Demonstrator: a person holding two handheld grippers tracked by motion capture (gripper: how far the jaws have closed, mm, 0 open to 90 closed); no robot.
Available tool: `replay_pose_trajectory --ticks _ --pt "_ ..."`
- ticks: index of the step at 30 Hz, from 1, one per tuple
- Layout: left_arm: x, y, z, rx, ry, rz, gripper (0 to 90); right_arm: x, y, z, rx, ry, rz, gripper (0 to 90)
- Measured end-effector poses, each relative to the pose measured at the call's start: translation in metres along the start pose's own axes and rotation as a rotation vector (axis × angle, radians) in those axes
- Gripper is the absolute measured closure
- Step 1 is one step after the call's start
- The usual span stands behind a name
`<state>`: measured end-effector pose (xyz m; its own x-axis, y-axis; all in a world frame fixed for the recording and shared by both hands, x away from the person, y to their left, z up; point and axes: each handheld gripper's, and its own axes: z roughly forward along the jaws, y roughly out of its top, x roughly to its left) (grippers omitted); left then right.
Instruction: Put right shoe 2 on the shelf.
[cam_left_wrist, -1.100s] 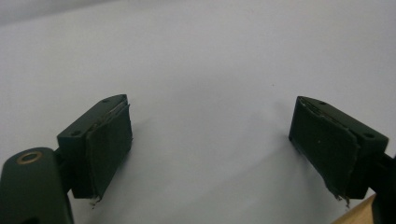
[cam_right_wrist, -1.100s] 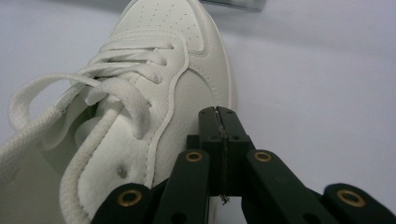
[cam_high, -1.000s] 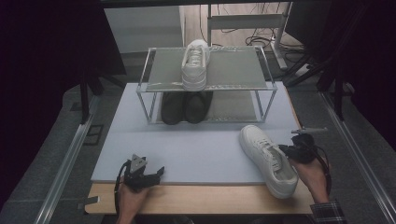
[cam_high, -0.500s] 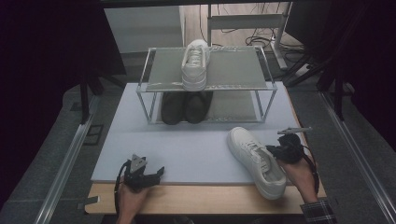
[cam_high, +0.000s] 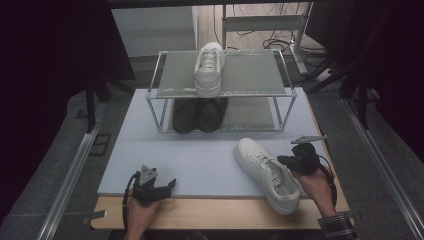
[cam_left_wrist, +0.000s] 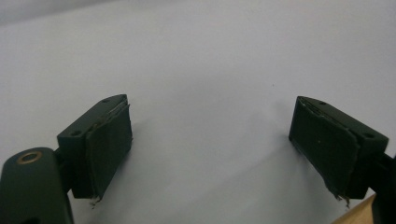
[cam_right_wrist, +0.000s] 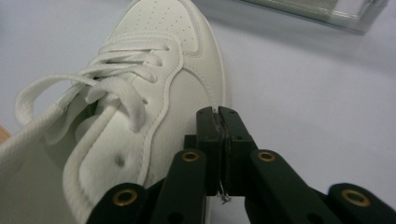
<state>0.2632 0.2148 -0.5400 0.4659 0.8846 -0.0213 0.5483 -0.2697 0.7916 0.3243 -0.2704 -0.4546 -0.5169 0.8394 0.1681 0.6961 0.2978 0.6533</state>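
A white lace-up shoe (cam_high: 267, 172) lies on the pale mat, its toe pointing to the far left and its heel over the wooden front edge. My right gripper (cam_high: 286, 161) is shut, its tips against the shoe's right side. In the right gripper view the two pads (cam_right_wrist: 218, 114) are pressed together with nothing between them, right beside the shoe's (cam_right_wrist: 154, 93) upper. My left gripper (cam_high: 167, 186) rests at the front left of the mat. Its jaws (cam_left_wrist: 210, 140) stand wide open over bare mat, holding nothing.
A metal two-level rack (cam_high: 280, 92) stands at the back of the mat (cam_high: 200, 160). A second white shoe (cam_high: 209, 69) sits on its top shelf and a pair of black shoes (cam_high: 199, 114) below. A wooden table edge (cam_high: 210, 214) runs along the front.
The right gripper has moved left with the white shoe sliding left before it, most of that in the first half second. The left gripper has stayed where it was.
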Motion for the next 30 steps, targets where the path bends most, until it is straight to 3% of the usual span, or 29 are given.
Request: replay_pose_trajectory --ticks 21,30 --pt "0.0 0.0 0.0 0.0 0.0 0.0 12.8 0.002 -0.024 -0.049 -0.038 0.047 0.007 78.3" --pt "0.0 0.0 0.0 0.0 0.0 0.001 12.8 0.011 -0.026 -0.059 -0.033 0.083 -0.02 66.5"
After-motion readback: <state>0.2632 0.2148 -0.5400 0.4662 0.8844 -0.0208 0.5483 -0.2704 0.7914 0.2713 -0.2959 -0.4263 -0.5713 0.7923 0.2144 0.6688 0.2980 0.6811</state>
